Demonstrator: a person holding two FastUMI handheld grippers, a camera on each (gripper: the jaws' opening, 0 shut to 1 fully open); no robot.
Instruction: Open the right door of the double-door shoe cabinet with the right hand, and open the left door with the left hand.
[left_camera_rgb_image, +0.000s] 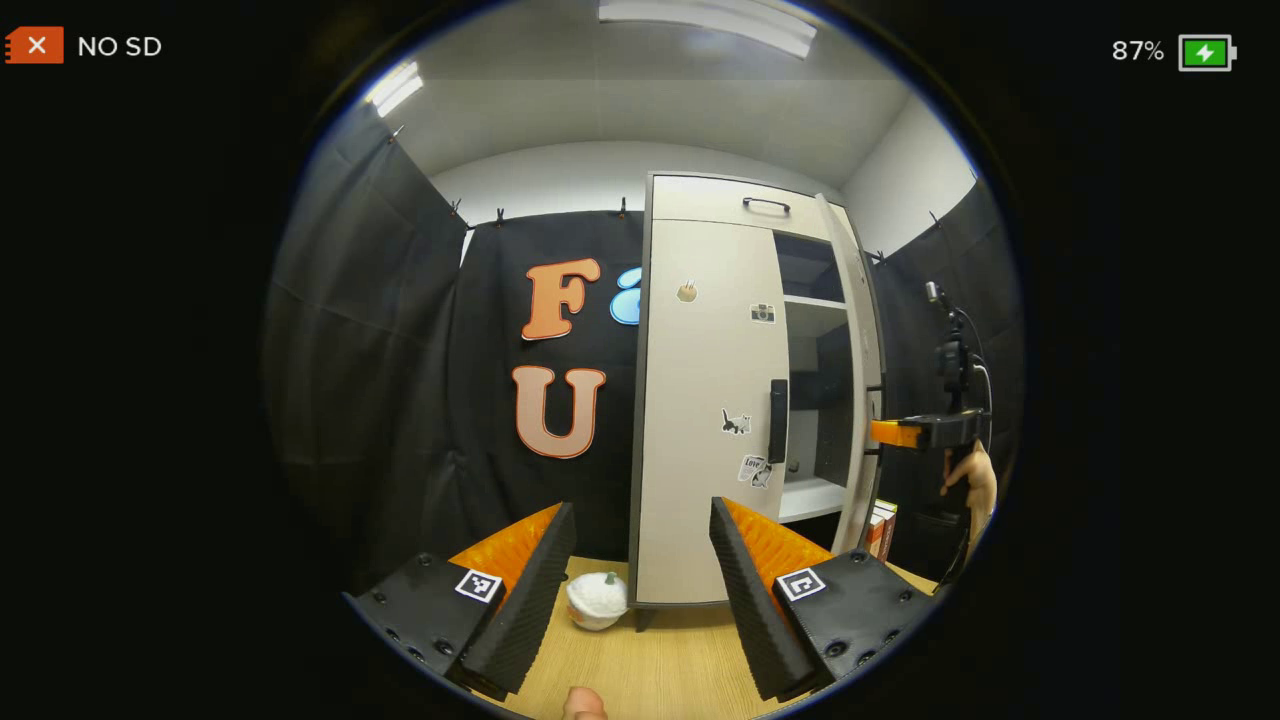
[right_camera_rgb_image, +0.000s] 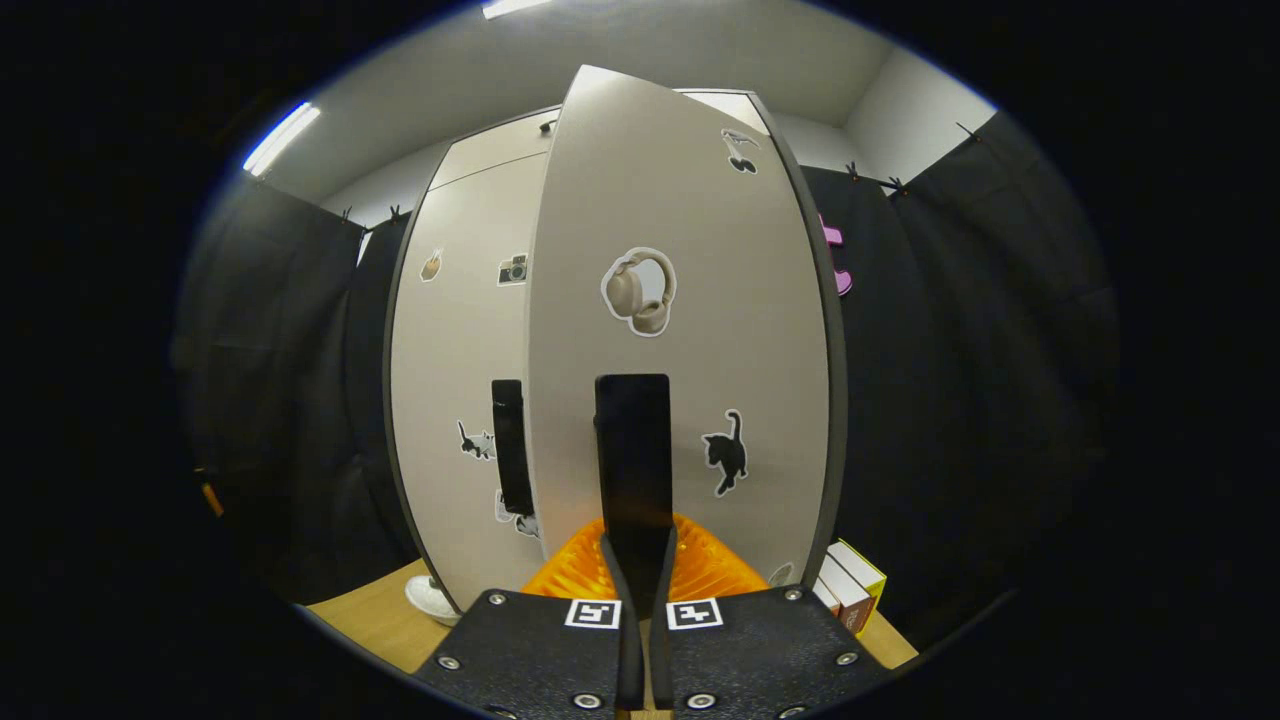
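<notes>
The light-grey shoe cabinet (left_camera_rgb_image: 700, 200) stands on a wooden table. Its left door (left_camera_rgb_image: 700, 450) is closed, with a black vertical handle (left_camera_rgb_image: 777, 420) at its right edge. My left gripper (left_camera_rgb_image: 640, 560) hangs open in front of that door, well short of the handle. The right door (right_camera_rgb_image: 690, 200) is swung out, showing shelves (left_camera_rgb_image: 812, 300) inside. My right gripper (right_camera_rgb_image: 640, 545) is shut on the right door's black handle (right_camera_rgb_image: 632, 440). In the left gripper view the right gripper (left_camera_rgb_image: 885, 432) shows at that door's edge, held by a hand (left_camera_rgb_image: 975, 480).
A small white object (left_camera_rgb_image: 597, 600) sits on the table (left_camera_rgb_image: 660, 670) by the cabinet's left foot. Boxes (right_camera_rgb_image: 850, 590) stand at the cabinet's right foot. A camera on a stand (left_camera_rgb_image: 955, 350) is at the far right. Black cloth walls surround the booth.
</notes>
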